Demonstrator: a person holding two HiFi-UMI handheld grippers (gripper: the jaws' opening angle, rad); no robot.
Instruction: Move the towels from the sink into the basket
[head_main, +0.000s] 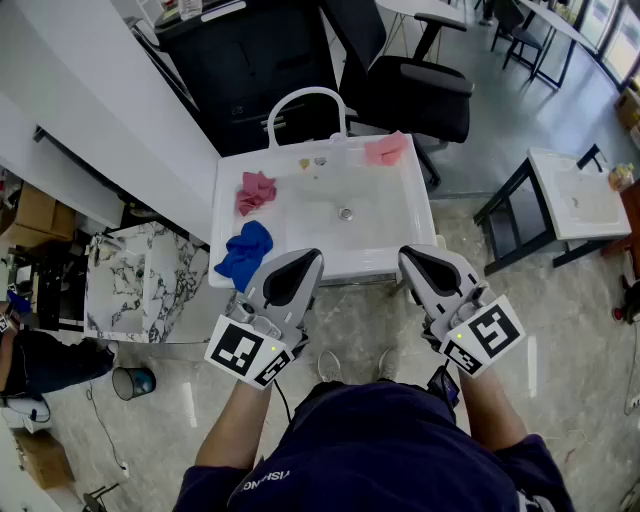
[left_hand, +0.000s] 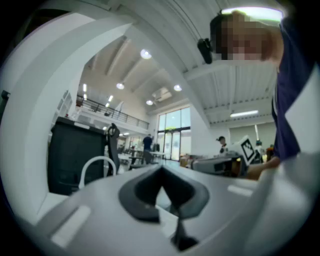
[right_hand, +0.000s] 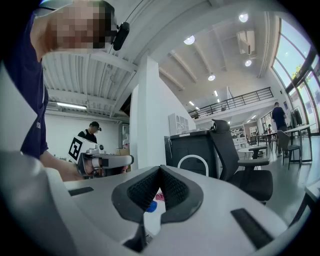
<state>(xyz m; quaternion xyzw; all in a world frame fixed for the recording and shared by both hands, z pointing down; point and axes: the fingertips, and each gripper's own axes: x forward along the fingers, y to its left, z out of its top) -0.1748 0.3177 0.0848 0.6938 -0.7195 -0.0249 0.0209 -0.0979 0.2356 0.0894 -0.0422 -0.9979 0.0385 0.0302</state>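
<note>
Three towels lie at one white sink (head_main: 425, 225), and two tongs hover level in front of its near rim, well short of any towel. The blue towel (head_main: 245, 254) is crumpled in a heap and draped over the sink's front left corner, partly hanging off the rim. The red towel (head_main: 256, 190) is bunched up inside the basin on its left side, to the left of the drain (head_main: 346, 213). The pink towel (head_main: 386, 149), the palest of the three, sits rumpled on the back right rim, to the right of the single white arched faucet (head_main: 305, 98). The left tongs (head_main: 303, 262) point toward the sink just beside the blue towel without touching it; in the left gripper view their dark pads (left_hand: 145, 192) meet at the tip with nothing between them. The right tongs (head_main: 417, 262) point at the sink's front right part; in the right gripper view their ribbed pads (right_hand: 145, 190) are likewise pressed together and empty, with a scrap of blue and a scrap of red showing far off below the tips. Behind the sink stand one black office chair (head_main: 415, 80) and one black cabinet (head_main: 250, 70).
</note>
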